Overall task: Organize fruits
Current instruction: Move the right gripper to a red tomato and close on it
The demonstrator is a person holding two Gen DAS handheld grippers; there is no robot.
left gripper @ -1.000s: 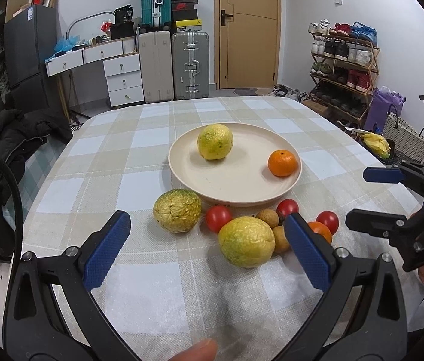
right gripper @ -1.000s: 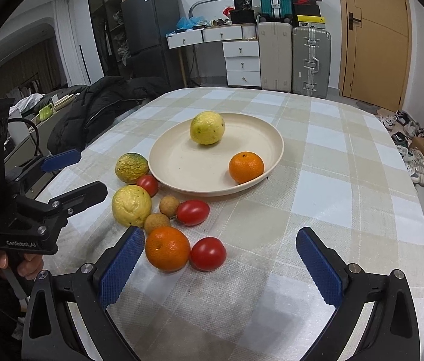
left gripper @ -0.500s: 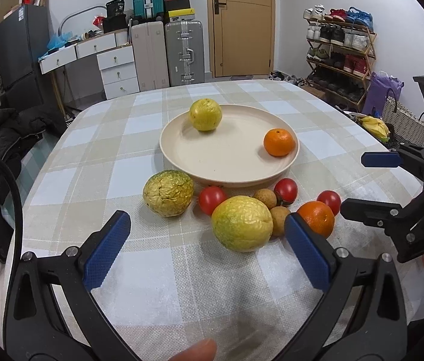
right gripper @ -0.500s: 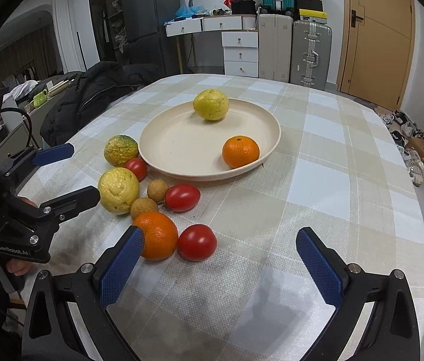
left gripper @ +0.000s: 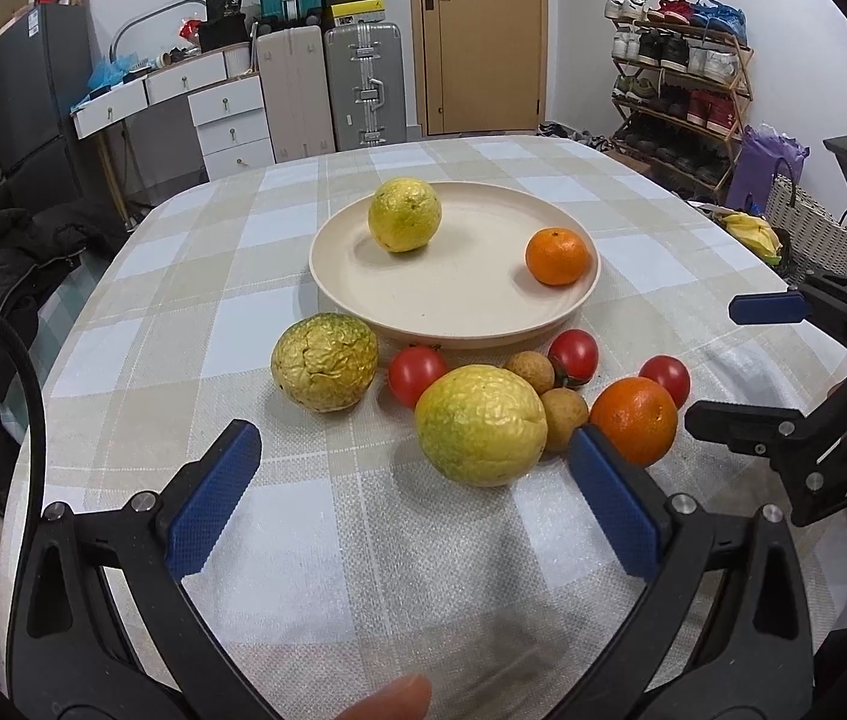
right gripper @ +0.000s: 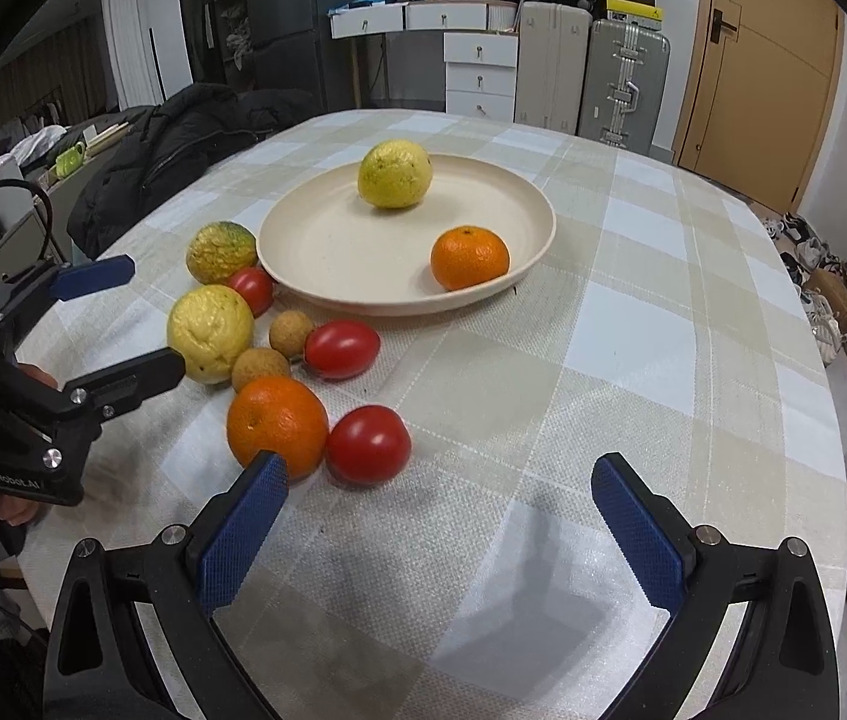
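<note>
A cream plate point(left gripper: 453, 318) point(right gripper: 327, 258) on the checked table holds a yellow citrus point(left gripper: 404, 214) point(right gripper: 394, 173) and a small orange point(left gripper: 558, 256) point(right gripper: 469, 257). In front of the plate lie a green-yellow wrinkled fruit point(left gripper: 325, 360) point(right gripper: 221, 251), a large yellow fruit point(left gripper: 480, 424) point(right gripper: 210, 333), an orange point(left gripper: 634, 420) point(right gripper: 277, 425), three red tomatoes point(left gripper: 416, 365) point(right gripper: 341, 349) and two brown longans point(left gripper: 564, 418) point(right gripper: 260, 368). My left gripper point(left gripper: 417, 459) point(right gripper: 123, 315) is open, just short of the large yellow fruit. My right gripper point(right gripper: 438, 489) point(left gripper: 741, 360) is open with its left pad beside the orange.
A dark jacket point(right gripper: 171, 144) hangs over a chair at the table's left side. Suitcases point(left gripper: 363, 84), drawers and a door stand behind; a shoe rack point(left gripper: 675, 78) and baskets point(left gripper: 807, 222) sit to the right of the table.
Both grippers have moved forward and lower toward the loose fruit; the large yellow fruit and the orange now sit closer to the pads. No fruit has moved.
</note>
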